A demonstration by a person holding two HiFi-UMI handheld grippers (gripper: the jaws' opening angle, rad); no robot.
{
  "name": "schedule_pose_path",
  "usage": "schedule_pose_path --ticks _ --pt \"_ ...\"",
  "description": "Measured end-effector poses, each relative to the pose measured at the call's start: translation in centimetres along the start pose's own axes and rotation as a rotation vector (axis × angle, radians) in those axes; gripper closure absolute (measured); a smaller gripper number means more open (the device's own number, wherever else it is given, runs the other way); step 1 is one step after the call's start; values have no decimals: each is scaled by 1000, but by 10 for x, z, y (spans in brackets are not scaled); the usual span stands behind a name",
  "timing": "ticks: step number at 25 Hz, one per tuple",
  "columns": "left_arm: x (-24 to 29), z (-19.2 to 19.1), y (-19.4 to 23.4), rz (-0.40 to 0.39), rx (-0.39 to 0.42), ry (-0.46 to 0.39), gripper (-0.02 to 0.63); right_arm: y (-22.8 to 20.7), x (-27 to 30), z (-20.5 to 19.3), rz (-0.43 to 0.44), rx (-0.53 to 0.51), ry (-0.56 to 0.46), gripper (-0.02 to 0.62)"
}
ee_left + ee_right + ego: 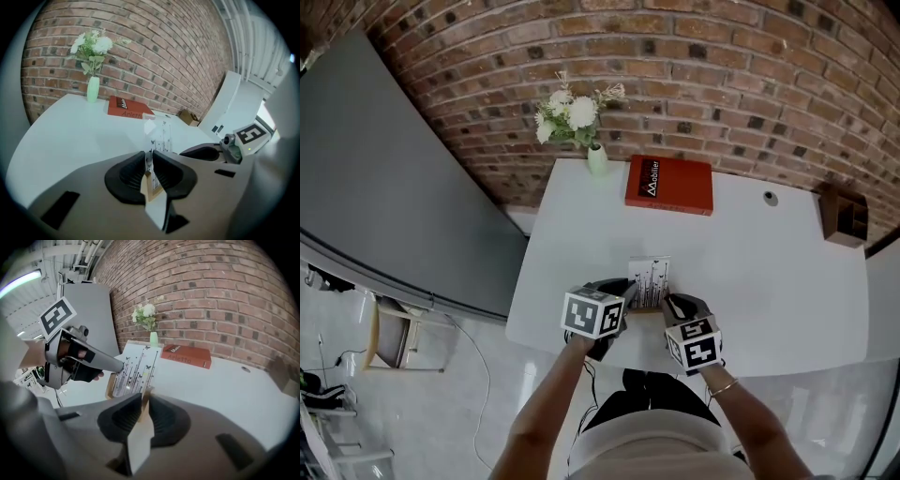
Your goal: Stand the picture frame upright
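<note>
The left gripper (149, 159) is pinching the left edge of the picture frame (650, 277). Its pads are drawn in close on the thin wood rim and glass, probably so that this side can be steered as the frame is tipped up. The frame itself is near the front edge of the white counter (769, 281), held between the 2 grippers with its printed face towards the brick wall. It leans rather than standing straight. On the frame's right side the right gripper (142, 404) is closed on a tan strip of the frame's wood. That makes a 2-sided hold, which looks meant to keep the frame from twisting or sliding while it is raised. Behind the frame and to its left is a vase of white flowers (597, 157), and straight behind it lies a red book (669, 184). Far to the frame's right is a small brown box (844, 214). All 3 are well apart from the frame and out of the way. The frame's back and any prop leg are hidden in every view. In the head view the grippers cover its lower corners, so I cannot tell whether its bottom edge rests on the counter.
</note>
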State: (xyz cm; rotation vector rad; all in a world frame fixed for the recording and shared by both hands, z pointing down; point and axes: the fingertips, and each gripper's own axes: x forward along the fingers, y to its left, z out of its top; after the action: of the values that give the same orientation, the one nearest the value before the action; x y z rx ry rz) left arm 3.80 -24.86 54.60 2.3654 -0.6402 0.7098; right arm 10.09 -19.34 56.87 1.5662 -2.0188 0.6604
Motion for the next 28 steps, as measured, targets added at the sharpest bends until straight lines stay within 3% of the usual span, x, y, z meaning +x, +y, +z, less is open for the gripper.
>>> schedule_pose_path --ticks 6,28 --pt "3 2 0 -27 94 -18 563 6 -3 -4 -5 5 -10 545" --pt "-11 -9 1 -65 203 -148 563 21 -3 -11 -34 32 -13 545"
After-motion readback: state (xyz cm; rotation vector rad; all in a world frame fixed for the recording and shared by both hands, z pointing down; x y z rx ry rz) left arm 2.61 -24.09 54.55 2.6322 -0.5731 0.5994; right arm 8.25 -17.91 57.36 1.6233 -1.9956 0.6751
